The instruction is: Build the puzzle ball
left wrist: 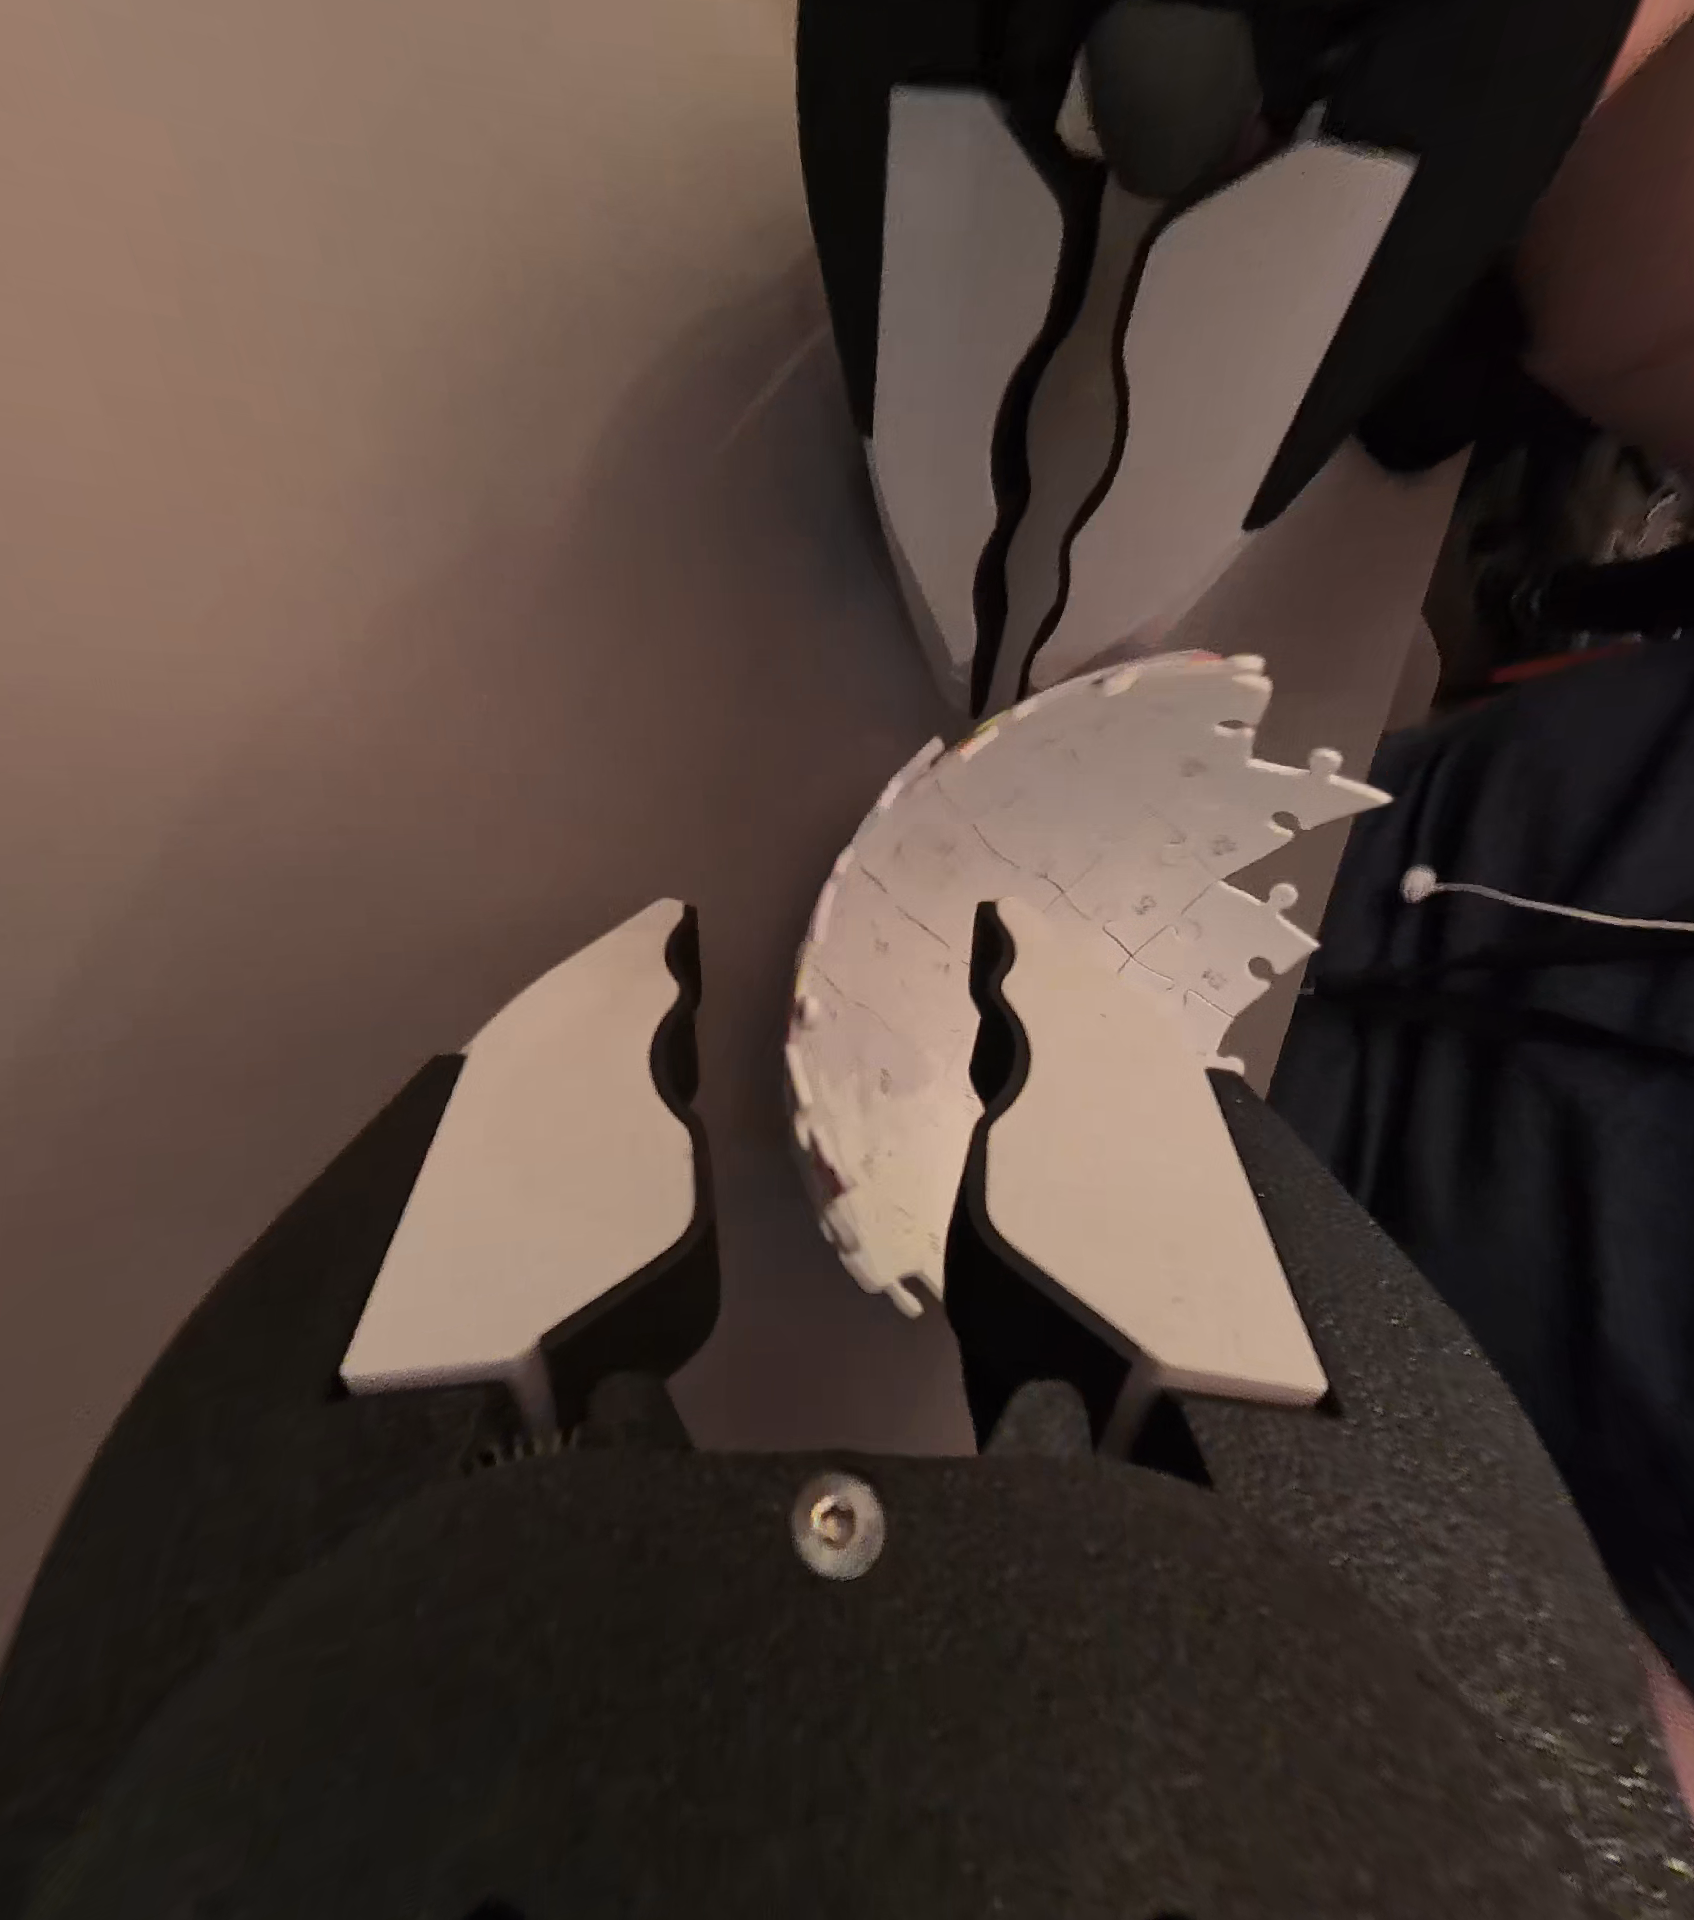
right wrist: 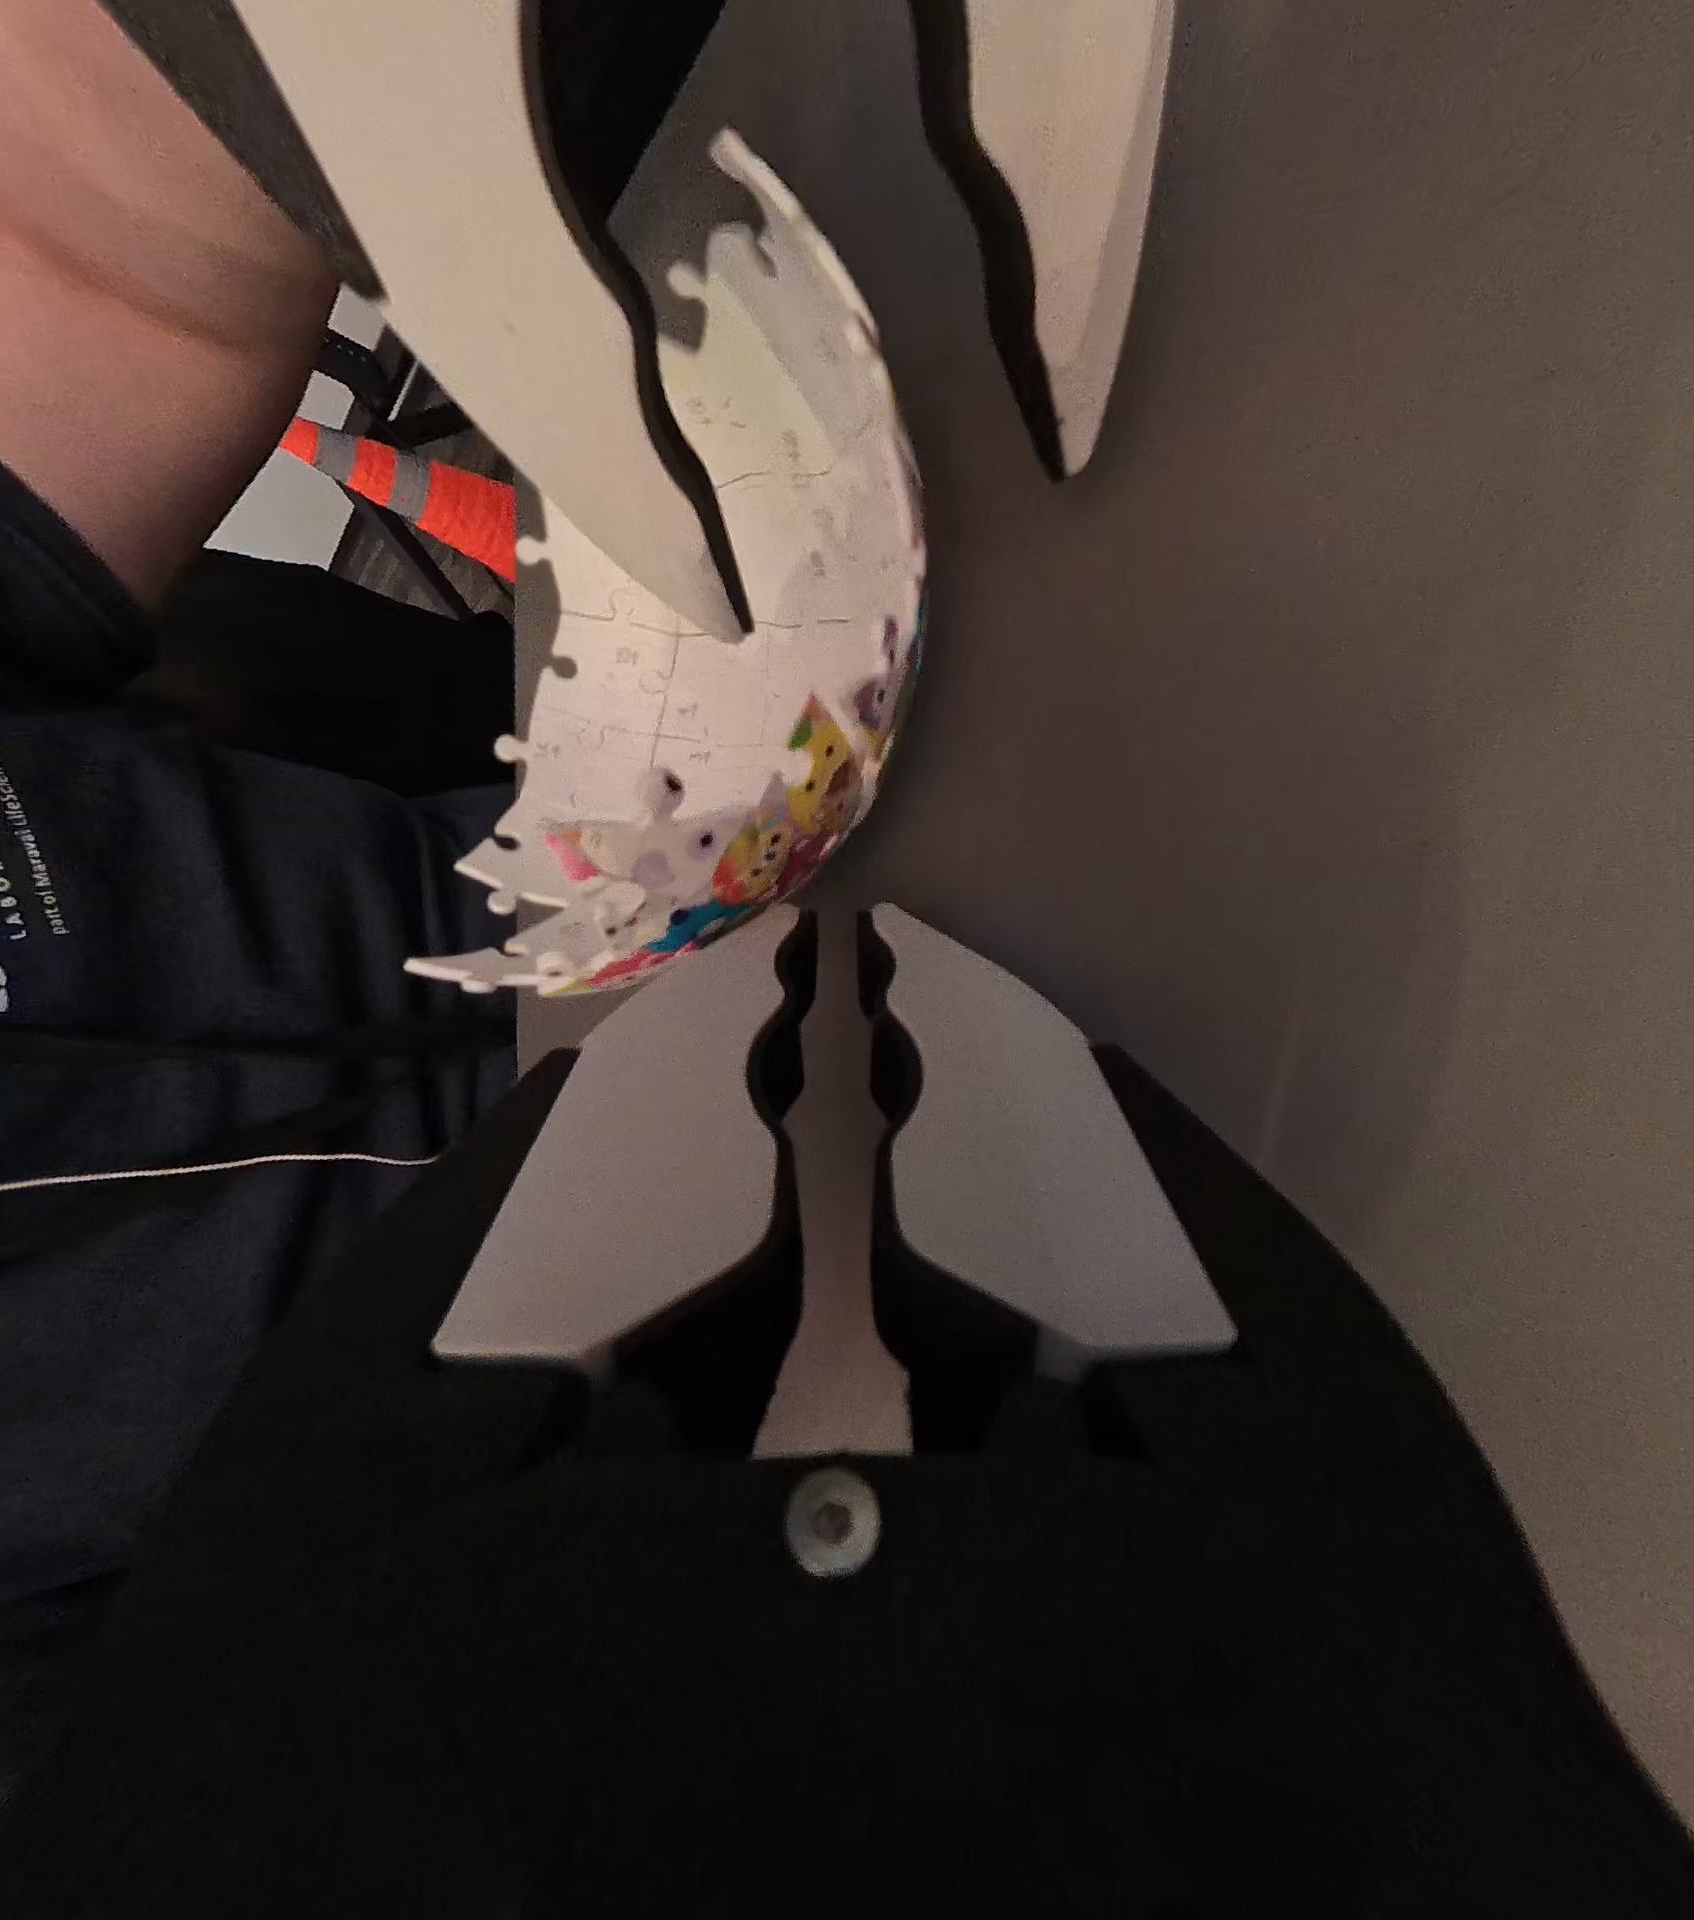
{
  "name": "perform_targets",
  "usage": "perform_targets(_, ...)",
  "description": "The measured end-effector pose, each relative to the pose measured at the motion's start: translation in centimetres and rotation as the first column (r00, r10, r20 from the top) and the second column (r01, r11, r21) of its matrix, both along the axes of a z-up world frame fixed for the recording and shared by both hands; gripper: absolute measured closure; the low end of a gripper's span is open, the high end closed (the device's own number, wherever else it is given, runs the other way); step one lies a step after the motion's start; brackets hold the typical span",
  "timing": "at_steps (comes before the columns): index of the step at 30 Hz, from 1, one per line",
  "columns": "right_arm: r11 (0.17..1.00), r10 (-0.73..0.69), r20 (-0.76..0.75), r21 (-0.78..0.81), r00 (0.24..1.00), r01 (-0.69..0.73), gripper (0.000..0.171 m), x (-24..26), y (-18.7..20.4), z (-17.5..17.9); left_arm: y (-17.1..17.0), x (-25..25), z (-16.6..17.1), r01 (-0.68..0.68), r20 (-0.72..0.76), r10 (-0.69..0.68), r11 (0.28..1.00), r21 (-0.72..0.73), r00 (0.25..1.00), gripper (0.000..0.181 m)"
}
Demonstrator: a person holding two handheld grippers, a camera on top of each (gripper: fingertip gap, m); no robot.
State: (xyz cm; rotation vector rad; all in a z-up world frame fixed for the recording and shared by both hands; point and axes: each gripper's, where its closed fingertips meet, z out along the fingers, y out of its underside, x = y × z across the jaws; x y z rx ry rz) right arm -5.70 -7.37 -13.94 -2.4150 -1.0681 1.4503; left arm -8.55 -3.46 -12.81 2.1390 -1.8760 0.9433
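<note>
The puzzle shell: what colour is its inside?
Plain white inside the puzzle shell; the left wrist view shows it best.

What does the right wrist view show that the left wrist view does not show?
Right wrist view only: the coloured figures on the puzzle ball shell's outside, and an orange and grey striped object behind. Left wrist view only: the left tool's black body and screw. Both: the shell's white inside, the left tool open astride its wall, the right tool at its rim.
</note>
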Motion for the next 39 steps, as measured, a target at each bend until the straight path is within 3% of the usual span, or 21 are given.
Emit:
perform_targets(9,1.0,-0.009,-0.042,0.01,0.999,0.01,0.163,-0.4,0.3,0.5,-0.5,1.4,1.3,0.136,0.045,-0.143,0.983,0.126,0.989,0.126)
perform_targets(18,0.999,-0.046,-0.024,0.024,0.999,0.047,0.163,-0.1,1.1,0.0,-1.5,2.0,0.7,0.345,-0.055,-0.346,0.886,0.308,0.937,0.113)
perform_targets(27,0.998,-0.069,-0.006,-0.001,0.998,0.069,0.163,1.0,1.5,-0.5,-1.6,2.5,-0.5,0.453,-0.102,-0.441,0.86,0.236,0.892,0.138)
perform_targets(32,0.997,-0.072,-0.012,-0.002,0.997,0.072,0.163,1.2,1.6,-0.4,-1.7,1.5,-0.8,0.485,-0.121,-0.471,0.864,0.139,0.874,0.167)
perform_targets(39,0.998,-0.063,-0.009,-0.018,0.998,0.063,0.163,1.2,1.4,-0.5,-0.9,0.1,-1.1,0.447,-0.135,-0.434,0.89,0.09,0.891,0.169)
